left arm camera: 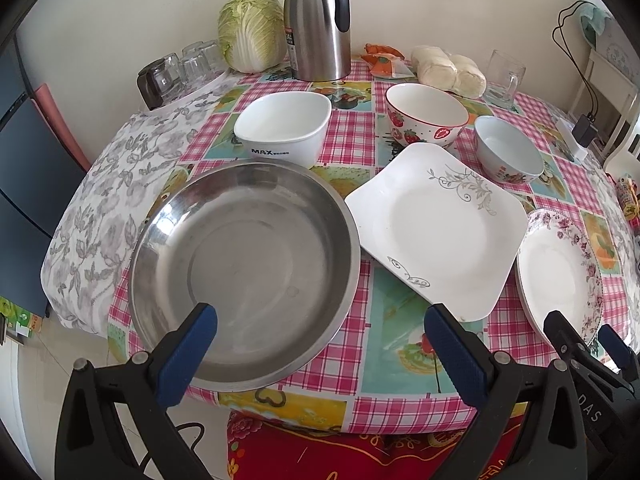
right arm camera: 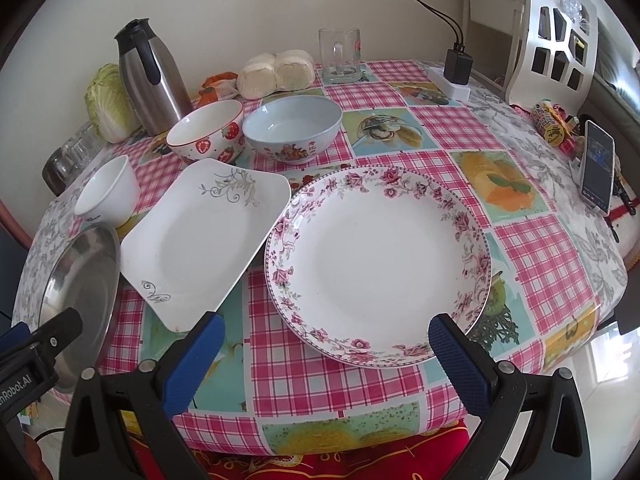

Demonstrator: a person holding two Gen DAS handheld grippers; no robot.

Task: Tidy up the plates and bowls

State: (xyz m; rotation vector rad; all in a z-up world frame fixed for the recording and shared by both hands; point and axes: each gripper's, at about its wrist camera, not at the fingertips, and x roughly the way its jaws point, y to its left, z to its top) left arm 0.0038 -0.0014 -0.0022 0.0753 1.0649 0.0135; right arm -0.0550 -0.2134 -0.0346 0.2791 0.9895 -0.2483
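A steel dish (left arm camera: 244,272) lies at the table's front left, a white square plate (left arm camera: 436,228) beside it, and a round floral plate (left arm camera: 560,276) to the right. Behind stand a white square bowl (left arm camera: 284,128), a strawberry bowl (left arm camera: 426,114) and a pale blue bowl (left arm camera: 506,148). My left gripper (left arm camera: 320,322) is open and empty over the steel dish's near rim. My right gripper (right arm camera: 326,332) is open and empty at the near edge of the floral plate (right arm camera: 378,264). The right view also shows the square plate (right arm camera: 204,236), steel dish (right arm camera: 80,288) and bowls (right arm camera: 292,128).
A steel thermos (left arm camera: 318,20), cabbage (left arm camera: 252,34), glasses (left arm camera: 180,68), wrapped buns (left arm camera: 448,66) and a glass mug (left arm camera: 504,76) line the back. A phone (right arm camera: 598,166), charger (right arm camera: 458,66) and white chair (right arm camera: 556,28) are at the right. A red cushion (right arm camera: 320,460) sits below the table edge.
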